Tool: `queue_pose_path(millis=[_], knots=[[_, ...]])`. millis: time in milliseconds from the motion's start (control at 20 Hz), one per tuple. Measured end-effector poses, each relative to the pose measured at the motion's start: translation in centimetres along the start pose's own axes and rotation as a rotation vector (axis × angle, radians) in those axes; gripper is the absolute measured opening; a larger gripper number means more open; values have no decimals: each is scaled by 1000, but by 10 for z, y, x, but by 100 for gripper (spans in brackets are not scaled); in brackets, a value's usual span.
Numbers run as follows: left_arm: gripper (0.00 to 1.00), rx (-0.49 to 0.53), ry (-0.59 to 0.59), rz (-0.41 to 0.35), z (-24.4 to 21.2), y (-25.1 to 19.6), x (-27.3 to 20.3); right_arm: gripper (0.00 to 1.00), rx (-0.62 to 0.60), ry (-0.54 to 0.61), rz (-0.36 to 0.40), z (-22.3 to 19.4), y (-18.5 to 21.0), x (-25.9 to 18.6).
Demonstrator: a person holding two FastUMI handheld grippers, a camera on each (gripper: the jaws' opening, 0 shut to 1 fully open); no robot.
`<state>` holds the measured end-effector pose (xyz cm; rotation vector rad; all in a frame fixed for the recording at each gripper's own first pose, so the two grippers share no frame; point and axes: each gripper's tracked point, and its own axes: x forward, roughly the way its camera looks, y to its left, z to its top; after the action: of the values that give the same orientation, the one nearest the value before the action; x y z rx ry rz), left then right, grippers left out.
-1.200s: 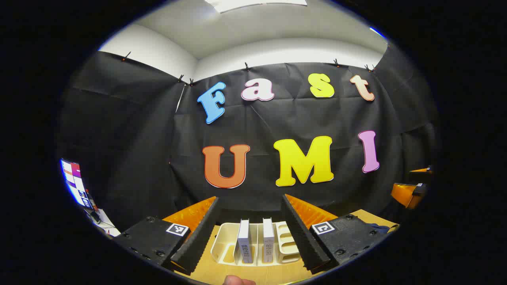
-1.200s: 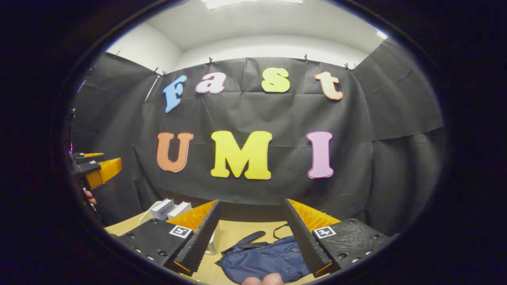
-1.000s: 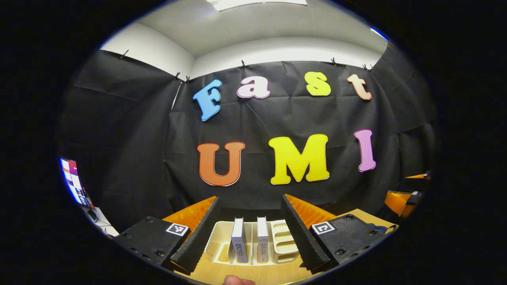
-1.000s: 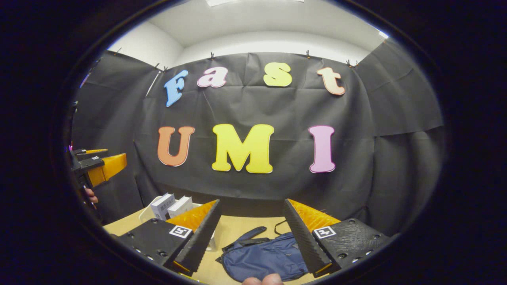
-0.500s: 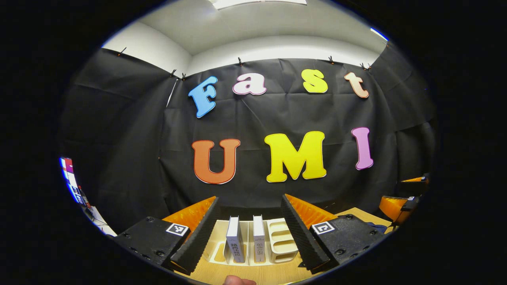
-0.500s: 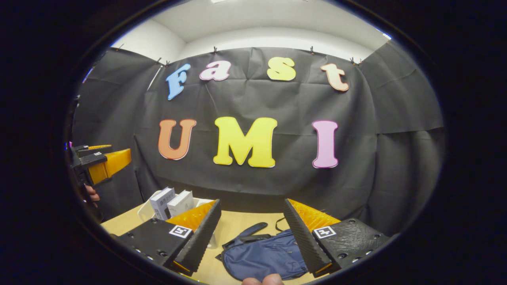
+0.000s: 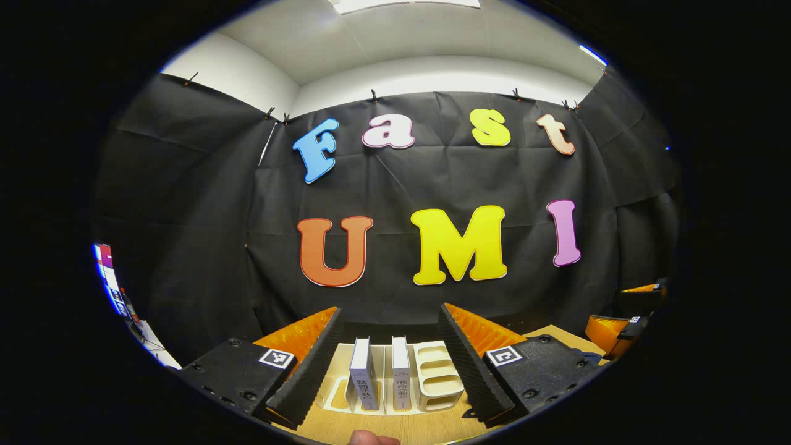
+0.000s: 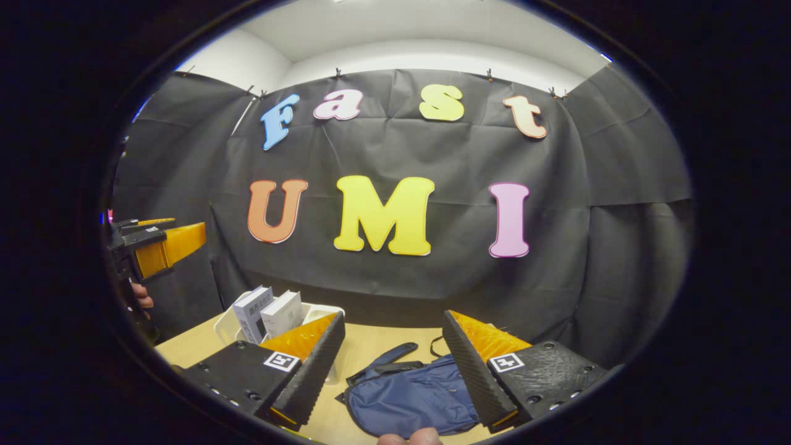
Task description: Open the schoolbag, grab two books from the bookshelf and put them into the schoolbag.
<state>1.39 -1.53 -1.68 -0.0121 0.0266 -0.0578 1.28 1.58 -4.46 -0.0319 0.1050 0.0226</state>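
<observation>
Over the counter point(image 8: 371, 352), right gripper point(image 8: 395, 364) lines up on the flat, unopened schoolbag point(image 8: 408, 398); left gripper point(image 7: 389, 355) frames two upright books point(image 7: 380, 374); both jaws wide, empty.

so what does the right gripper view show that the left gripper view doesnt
Right gripper view: the blue schoolbag lying flat on the table, seen between the right gripper's open fingers. Left gripper view: the rack's empty slots beside the books, seen end on between the left gripper's open fingers. Both views: the two books standing upright in the white rack, and the tabletop.
</observation>
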Motion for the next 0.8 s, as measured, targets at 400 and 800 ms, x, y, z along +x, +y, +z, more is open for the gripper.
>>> queue_pose_path(millis=[400, 800], knots=[[97, 0, -2, 20, 2, 9, -5, 96, -67, 187, 56, -100, 19, 15], [96, 14, -8, 35, 7, 18, -13, 96, -109, 385, 130, -194, 53, 38]])
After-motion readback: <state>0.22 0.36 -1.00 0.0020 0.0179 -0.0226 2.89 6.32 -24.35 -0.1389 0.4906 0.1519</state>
